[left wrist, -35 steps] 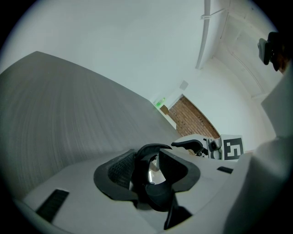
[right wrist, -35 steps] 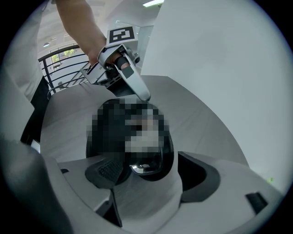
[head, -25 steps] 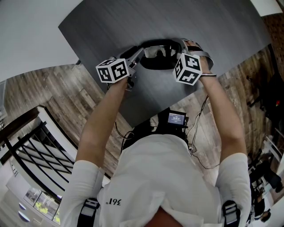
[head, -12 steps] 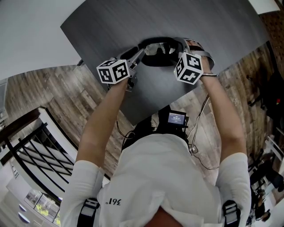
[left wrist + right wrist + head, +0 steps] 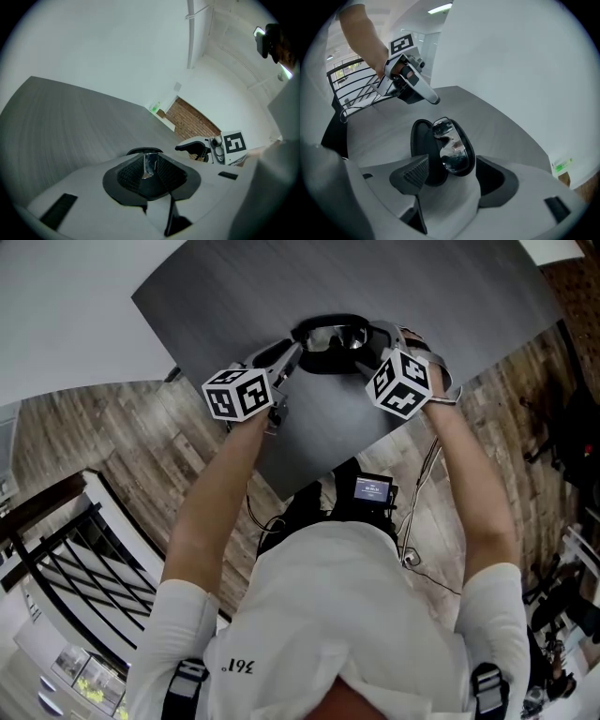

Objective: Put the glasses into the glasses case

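Position: the glasses (image 5: 452, 145) stand on edge inside the open glasses case (image 5: 423, 150), which rests on the bench (image 5: 450, 306) at the upper centre of the head view.

Left hand-held gripper (image 5: 149, 164): the jaws are closed tight on a thin shiny strip. We read this strip as part of the glasses, with the dark case rim directly behind it.

Right hand-held gripper (image 5: 454, 165): the jaws are spread wide. Case and glasses sit ahead of the gap, and neither pad touches them as far as we can tell.

Change over the last second: both grippers and the case have moved slightly toward the top of the head view. The bench edge moved with them, so we put part of this down to camera movement. Less dark case shows below the lenses than before, and we judge that the glasses have settled deeper into the shell.

Consequence: we consider insertion nearly complete. The left grip must release before the lid can close, and a tilted frame could jam against the rim.
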The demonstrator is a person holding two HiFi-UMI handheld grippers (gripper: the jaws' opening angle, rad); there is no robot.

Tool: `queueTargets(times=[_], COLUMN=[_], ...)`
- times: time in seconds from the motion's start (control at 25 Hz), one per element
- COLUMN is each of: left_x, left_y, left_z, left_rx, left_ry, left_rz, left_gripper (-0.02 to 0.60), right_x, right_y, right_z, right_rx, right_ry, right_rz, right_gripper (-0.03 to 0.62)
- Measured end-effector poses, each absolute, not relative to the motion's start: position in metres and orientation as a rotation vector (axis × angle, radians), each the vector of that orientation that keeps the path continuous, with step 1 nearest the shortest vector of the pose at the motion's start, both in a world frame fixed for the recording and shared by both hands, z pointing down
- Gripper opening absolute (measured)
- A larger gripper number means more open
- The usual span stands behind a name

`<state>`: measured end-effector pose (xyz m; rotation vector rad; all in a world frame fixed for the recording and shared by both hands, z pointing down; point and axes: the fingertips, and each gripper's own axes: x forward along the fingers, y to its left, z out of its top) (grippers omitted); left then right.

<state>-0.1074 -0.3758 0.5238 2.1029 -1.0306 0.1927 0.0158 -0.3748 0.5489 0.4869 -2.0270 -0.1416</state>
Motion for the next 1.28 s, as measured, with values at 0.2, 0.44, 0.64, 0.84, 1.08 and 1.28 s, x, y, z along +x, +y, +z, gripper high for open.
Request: queueTargets(times=[0.2,0.44,0.64,0.84,1.08,1.28], left_x=[-0.103,-0.100,-0.095,-0.090,-0.086,-0.080], left_y=[-0.367,-0.357,-0.348,-0.337,-0.322,-0.308], left_z=[0.513,0.503,0.484,0.463,0.446,0.427], left_rx=[2.141,2.179,2.216,2.238,2.261,2.299], left_ry=[-1.019,-1.008,-0.980,-0.946,-0.914,-0.904], left_rz=[0.197,0.204,0.168,0.105,0.042,0.029], left_gripper=[0.059,0.037,0.026,0.028,0.029,0.029], right_x=[0.019,0.021,0.028,0.037,0.047,0.056], right_y=[-0.371,-0.367,-0.363,-0.361,-0.351,-0.338], right_z=[0.533,0.522,0.508,0.489,0.473,0.457], right_rx=[0.562,0.635,0.715,0.812,0.917,0.975], right_ry=[-2.043,-2.050,-2.069,-2.085,-2.101,-2.114], right_rz=[-0.163,-0.157,-0.114,-0.045,-0.008,0.007], right_gripper=[0.073,0.014,0.011,0.011,0.011,0.011])
